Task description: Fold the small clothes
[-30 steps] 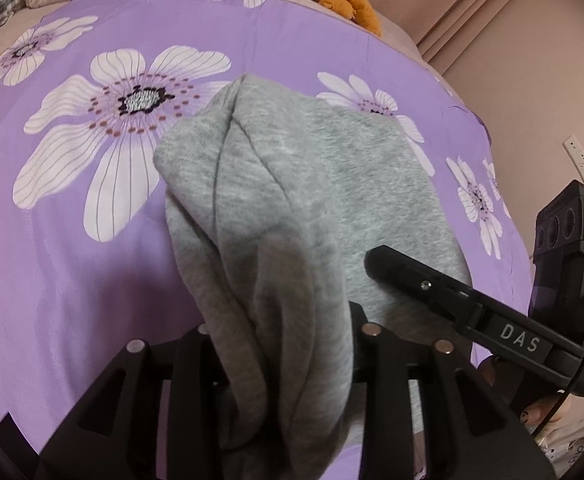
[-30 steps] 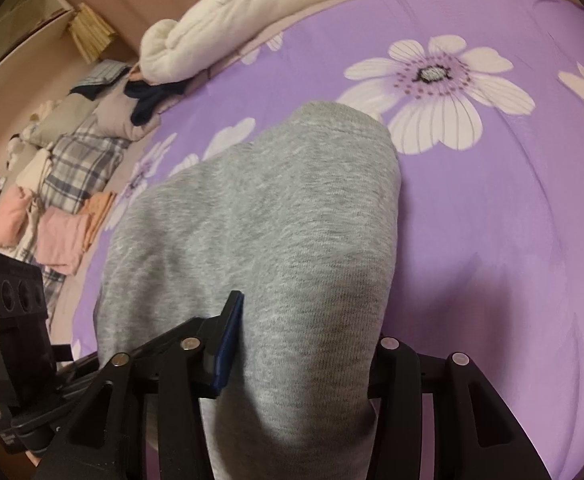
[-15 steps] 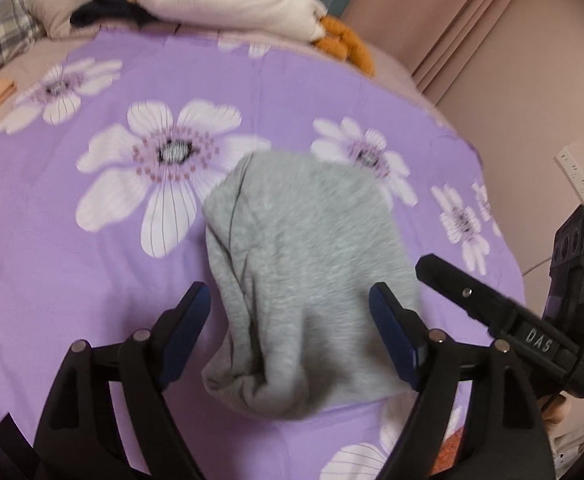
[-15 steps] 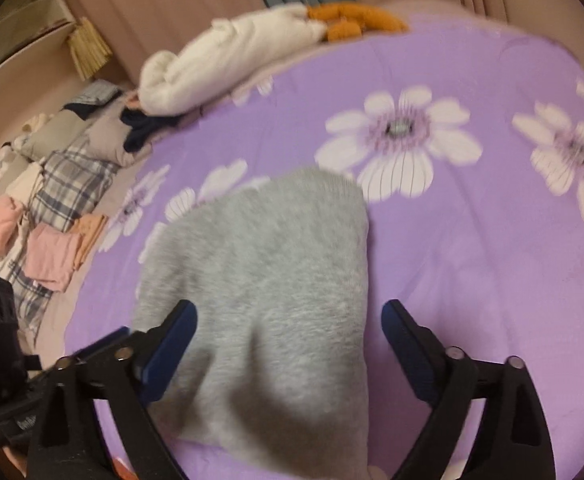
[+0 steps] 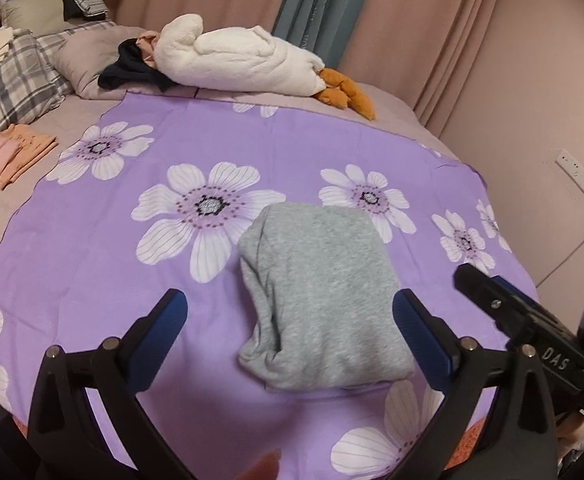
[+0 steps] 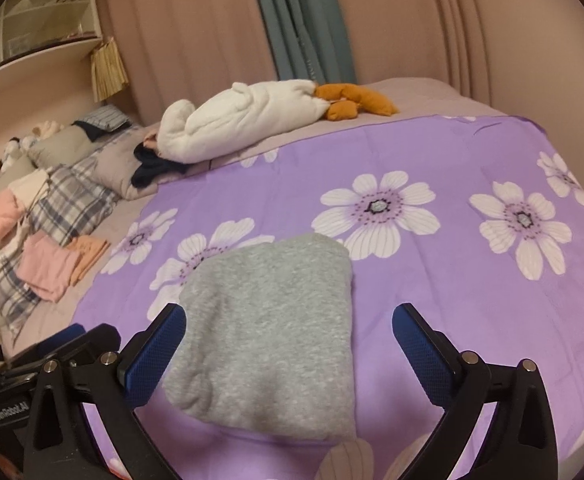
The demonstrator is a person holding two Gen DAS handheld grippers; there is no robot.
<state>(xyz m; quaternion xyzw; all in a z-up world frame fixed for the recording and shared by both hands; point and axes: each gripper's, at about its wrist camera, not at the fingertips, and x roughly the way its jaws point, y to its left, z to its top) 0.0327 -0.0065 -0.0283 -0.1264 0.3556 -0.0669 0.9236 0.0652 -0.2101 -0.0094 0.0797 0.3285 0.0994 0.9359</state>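
While jaws opening, grey garment folded

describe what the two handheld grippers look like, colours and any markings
Both are black plastic. The left gripper has jaws lined with blue textured pads and silver pins at the pivots. The right gripper matches it, with the same blue lining and pins. In the other's view, the right one's body reads "DAS", the left one's "GenRobot.AI".
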